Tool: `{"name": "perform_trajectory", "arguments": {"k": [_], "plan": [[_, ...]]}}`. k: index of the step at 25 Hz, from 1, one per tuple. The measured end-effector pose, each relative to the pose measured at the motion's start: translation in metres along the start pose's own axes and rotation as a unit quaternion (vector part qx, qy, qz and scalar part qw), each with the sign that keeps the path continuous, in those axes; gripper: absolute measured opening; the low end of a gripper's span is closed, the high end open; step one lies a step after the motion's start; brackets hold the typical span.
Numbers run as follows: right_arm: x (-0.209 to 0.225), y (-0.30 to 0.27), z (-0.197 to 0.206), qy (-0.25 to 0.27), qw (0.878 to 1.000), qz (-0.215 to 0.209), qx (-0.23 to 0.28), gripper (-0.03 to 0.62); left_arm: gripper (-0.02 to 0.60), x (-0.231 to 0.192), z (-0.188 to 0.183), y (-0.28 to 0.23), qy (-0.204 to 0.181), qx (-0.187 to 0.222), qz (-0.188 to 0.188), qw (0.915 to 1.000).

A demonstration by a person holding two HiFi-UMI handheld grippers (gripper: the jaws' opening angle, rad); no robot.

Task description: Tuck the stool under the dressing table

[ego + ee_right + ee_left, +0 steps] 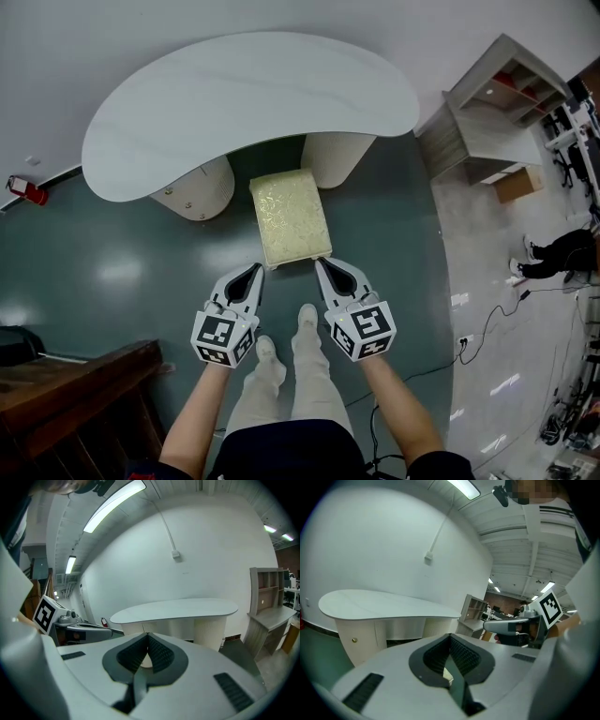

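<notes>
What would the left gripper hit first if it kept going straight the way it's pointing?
Most likely the near left corner of the stool, just ahead of the left gripper; relative height is unclear.

The white kidney-shaped dressing table [253,94] hides most of its two cream pedestals [197,192] under its top. The legs of the cream cushioned stool [291,217] are out of sight under its seat; in each gripper view it is only a pale sliver. Left of the table, a red object [26,190] by the wall is too small to identify. Dark wooden furniture [75,384] there and a dark-clothed person [562,253] right of the table are cut by the frame.
</notes>
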State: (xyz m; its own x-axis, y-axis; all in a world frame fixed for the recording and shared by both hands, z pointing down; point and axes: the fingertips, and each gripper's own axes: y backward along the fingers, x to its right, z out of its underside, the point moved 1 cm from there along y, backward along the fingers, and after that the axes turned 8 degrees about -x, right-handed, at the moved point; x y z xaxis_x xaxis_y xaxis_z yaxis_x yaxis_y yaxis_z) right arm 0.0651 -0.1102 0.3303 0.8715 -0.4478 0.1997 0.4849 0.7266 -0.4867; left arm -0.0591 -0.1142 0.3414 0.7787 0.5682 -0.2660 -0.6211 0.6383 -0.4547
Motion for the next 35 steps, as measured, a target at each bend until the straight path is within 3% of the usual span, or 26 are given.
{"name": "perform_trajectory", "arguments": {"k": [9, 16, 35], "plan": [[0.032, -0.052, 0.055, -0.009, 1.000, -0.001, -0.029, 0.015, 0.015, -0.033, 0.052, -0.045, 0.009, -0.019, -0.014, 0.9997], [0.050, -0.098, 0.095, -0.031, 0.998, -0.003, -0.052, 0.015, 0.015, -0.065, 0.094, -0.073, 0.037, -0.035, -0.039, 0.9979], [0.096, -0.180, 0.202, -0.073, 0.994, 0.012, -0.084, 0.015, 0.015, -0.102, 0.192, -0.149, 0.044, -0.081, -0.030, 0.9952]]}}
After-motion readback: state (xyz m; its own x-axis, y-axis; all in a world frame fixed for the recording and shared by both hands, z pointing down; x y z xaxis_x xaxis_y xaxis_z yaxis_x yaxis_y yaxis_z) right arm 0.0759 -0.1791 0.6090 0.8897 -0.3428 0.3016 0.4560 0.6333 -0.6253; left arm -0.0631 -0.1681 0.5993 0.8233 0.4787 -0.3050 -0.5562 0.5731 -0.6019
